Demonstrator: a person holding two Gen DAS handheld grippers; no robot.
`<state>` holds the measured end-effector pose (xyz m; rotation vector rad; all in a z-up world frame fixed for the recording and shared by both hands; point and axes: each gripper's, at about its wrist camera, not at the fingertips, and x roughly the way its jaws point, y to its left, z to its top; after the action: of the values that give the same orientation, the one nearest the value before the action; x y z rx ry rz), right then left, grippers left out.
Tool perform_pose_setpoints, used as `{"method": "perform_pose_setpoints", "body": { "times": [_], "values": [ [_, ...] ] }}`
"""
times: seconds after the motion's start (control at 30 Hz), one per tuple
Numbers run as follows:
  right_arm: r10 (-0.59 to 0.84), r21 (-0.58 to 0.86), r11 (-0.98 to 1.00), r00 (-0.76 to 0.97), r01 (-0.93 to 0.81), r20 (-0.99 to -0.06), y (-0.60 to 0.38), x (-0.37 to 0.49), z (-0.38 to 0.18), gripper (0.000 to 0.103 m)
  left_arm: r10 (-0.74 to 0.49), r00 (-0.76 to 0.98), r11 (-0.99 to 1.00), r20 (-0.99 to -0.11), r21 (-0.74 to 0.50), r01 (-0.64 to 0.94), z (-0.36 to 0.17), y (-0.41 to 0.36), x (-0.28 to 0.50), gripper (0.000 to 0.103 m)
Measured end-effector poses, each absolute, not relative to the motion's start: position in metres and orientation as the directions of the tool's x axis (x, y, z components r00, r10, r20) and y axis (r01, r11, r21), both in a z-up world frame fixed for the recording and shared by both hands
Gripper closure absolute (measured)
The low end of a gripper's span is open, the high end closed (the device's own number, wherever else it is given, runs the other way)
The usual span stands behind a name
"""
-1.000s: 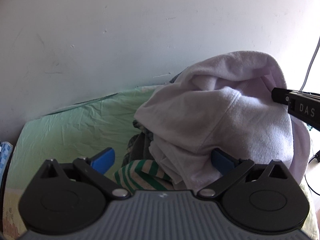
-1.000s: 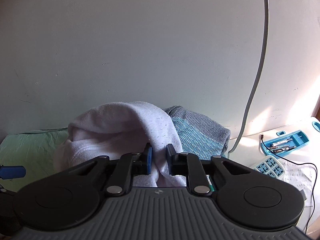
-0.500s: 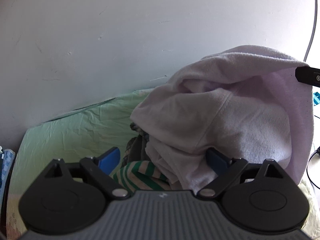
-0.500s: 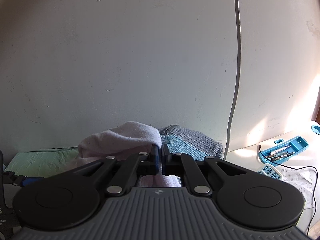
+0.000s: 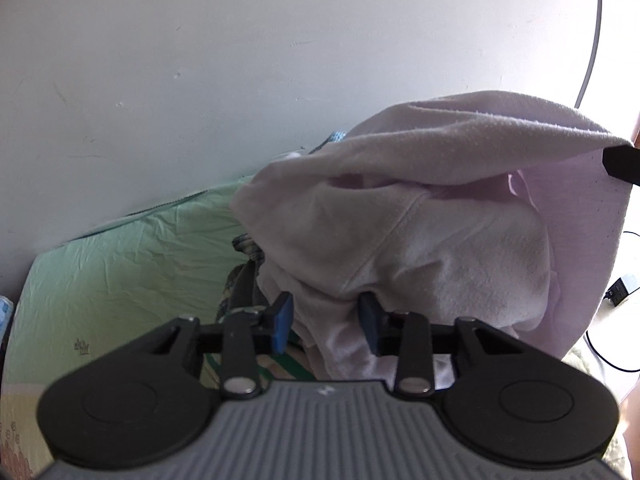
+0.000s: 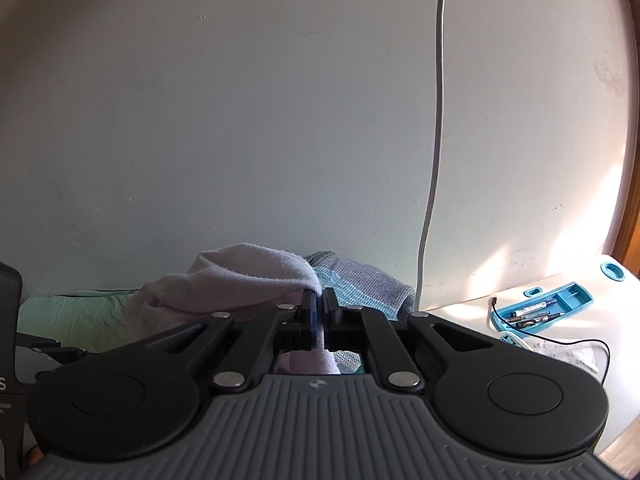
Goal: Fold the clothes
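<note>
A pale pink fleece garment [image 5: 420, 232] lies heaped on a pile of clothes. In the left wrist view my left gripper [image 5: 325, 320] is closing its jaws on a bunched fold at the garment's lower front, and the cloth fills the gap between the blue pads. My right gripper [image 6: 320, 312] is shut on the garment's [image 6: 240, 280] upper edge and holds it raised like a tent. The right gripper's black tip [image 5: 622, 164] shows at the right edge of the left wrist view.
A green-and-white striped garment [image 5: 288, 368] and a grey-teal knit [image 6: 360, 284] lie under the pile. A green sheet [image 5: 120, 264] spreads to the left. The wall stands close behind, with a cable [image 6: 436, 160] running down it. A blue tray of pens [image 6: 544, 312] sits to the right.
My left jaws have gone from wide open to closed around the fold of pink cloth. My right gripper shut on the garment's edge and lifted it up and to the right.
</note>
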<state>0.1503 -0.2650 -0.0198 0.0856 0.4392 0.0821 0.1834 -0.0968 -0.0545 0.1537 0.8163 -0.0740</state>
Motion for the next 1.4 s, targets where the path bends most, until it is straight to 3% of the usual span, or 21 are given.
{"method": "perform_pose_setpoints", "body": {
  "times": [0.17,0.4,0.63,0.67,0.73,0.77,0.8,0.83,0.9,0.97,1.03,1.07,1.1,1.17,1.4],
  "values": [
    [0.071,0.057,0.997,0.906,-0.052,-0.418,-0.268,0.135,-0.021,0.100,-0.016,0.691,0.986,-0.722,0.103,0.130,-0.049,-0.093,0.176,0.102],
    [0.065,0.064,0.997,0.900,-0.041,-0.431,-0.281,0.105,-0.025,0.101,0.025,0.756,0.989,-0.654,0.128,0.078,-0.041,-0.064,0.134,0.103],
    [0.121,0.048,0.993,0.882,-0.111,-0.456,-0.279,0.060,-0.027,0.103,0.006,0.715,0.996,-0.699,0.072,0.061,-0.048,-0.030,0.093,0.103],
    [0.124,0.030,0.992,0.882,-0.125,-0.455,-0.275,0.062,-0.028,0.099,-0.005,0.701,0.996,-0.713,0.060,0.067,-0.050,-0.032,0.092,0.103],
    [0.123,-0.023,0.989,0.884,-0.149,-0.451,-0.266,0.078,-0.030,0.064,-0.023,0.682,0.996,-0.731,0.041,0.077,-0.050,-0.035,0.088,0.095],
    [0.118,-0.039,0.988,0.887,-0.152,-0.447,-0.263,0.089,-0.029,0.032,-0.025,0.688,0.996,-0.725,0.040,0.078,-0.049,-0.036,0.085,0.092],
    [0.114,-0.056,0.987,0.890,-0.154,-0.442,-0.260,0.101,-0.029,0.013,-0.021,0.697,0.996,-0.717,0.045,0.076,-0.047,-0.037,0.081,0.083],
    [0.123,-0.070,0.983,0.893,-0.169,-0.432,-0.255,0.113,-0.030,0.012,-0.015,0.706,0.996,-0.708,0.051,0.073,-0.045,-0.039,0.076,0.071],
    [0.122,-0.101,0.978,0.898,-0.181,-0.423,-0.246,0.135,-0.034,0.012,0.004,0.725,0.995,-0.689,0.075,0.066,-0.042,-0.040,0.068,0.060],
    [0.121,-0.104,0.977,0.881,-0.188,-0.457,-0.239,0.162,-0.043,0.014,0.019,0.726,0.995,-0.687,0.081,0.051,-0.039,-0.038,0.063,0.060],
    [0.134,-0.051,0.981,0.848,-0.186,-0.512,-0.238,0.183,-0.053,0.039,0.029,0.714,0.997,-0.700,0.067,0.025,-0.039,-0.029,0.058,0.068],
    [0.182,0.011,0.978,0.831,-0.207,-0.526,-0.242,0.185,-0.054,0.082,0.035,0.705,0.998,-0.709,0.060,0.011,-0.039,-0.023,0.056,0.073],
    [0.231,0.075,0.971,0.813,-0.226,-0.535,-0.245,0.187,-0.054,0.097,0.047,0.700,0.998,-0.713,0.059,-0.006,-0.040,-0.016,0.053,0.081],
    [0.296,0.140,0.955,0.808,-0.262,-0.509,-0.245,0.171,-0.049,0.099,0.072,0.690,0.997,-0.720,0.061,-0.040,-0.041,-0.002,0.045,0.084],
    [0.460,0.029,0.864,0.767,-0.502,-0.447,-0.207,0.060,-0.023,0.100,0.090,0.686,0.996,-0.722,0.044,-0.084,-0.041,0.043,0.004,0.084]
  ]
}}
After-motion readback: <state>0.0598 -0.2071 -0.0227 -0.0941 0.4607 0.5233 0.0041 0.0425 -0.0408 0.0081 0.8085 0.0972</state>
